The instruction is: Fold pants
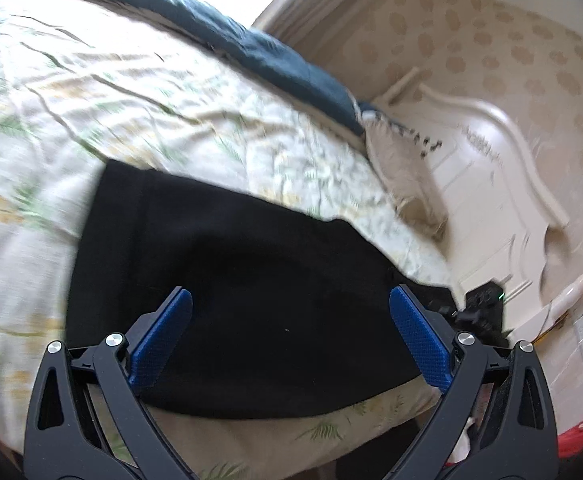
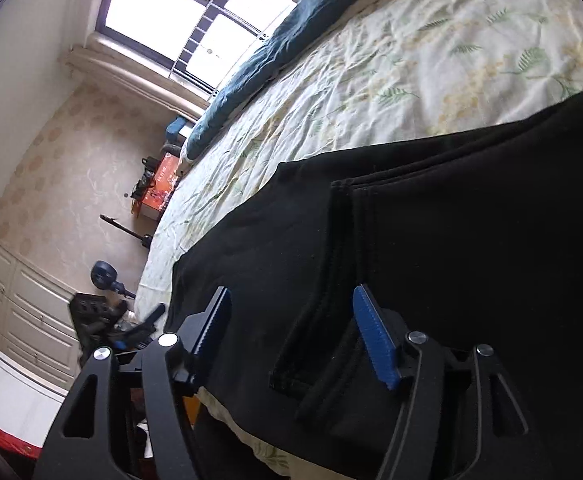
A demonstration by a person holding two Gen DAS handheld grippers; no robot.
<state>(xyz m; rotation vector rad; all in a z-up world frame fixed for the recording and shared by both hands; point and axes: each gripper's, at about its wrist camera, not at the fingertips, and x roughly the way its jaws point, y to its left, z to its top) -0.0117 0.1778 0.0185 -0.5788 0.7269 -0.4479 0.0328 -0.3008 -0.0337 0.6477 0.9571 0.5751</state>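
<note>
The black pants [image 1: 251,280] are laid on the bed [image 1: 91,100], near its front edge, over a leaf-printed sheet. In the right wrist view the garment [image 2: 451,240] is seen already doubled, with stacked edges and a stitched hem running toward the camera.

The left gripper [image 1: 290,308] is held above the cloth with its jaws spread wide; nothing is gripped. The right gripper [image 2: 291,312] is likewise held with its jaws apart and empty, positioned over the layered edge of the garment. Whether either one is touching the fabric cannot be told.

The fabric is judged to be soft, limp and light, probably a knit. It should be expected to sag and drape when lifted, and no stiffness can be relied upon. Layers may slide apart if only the top ply is pinched.

A hold is best taken at a hem or seamed edge, where the material is thicker, with all plies caught together. Both corners of one end should be gripped at once so that the fold is carried over evenly. A blue quilt [image 2: 259,60] lies along the far side of the bed, well apart from the work.
</note>
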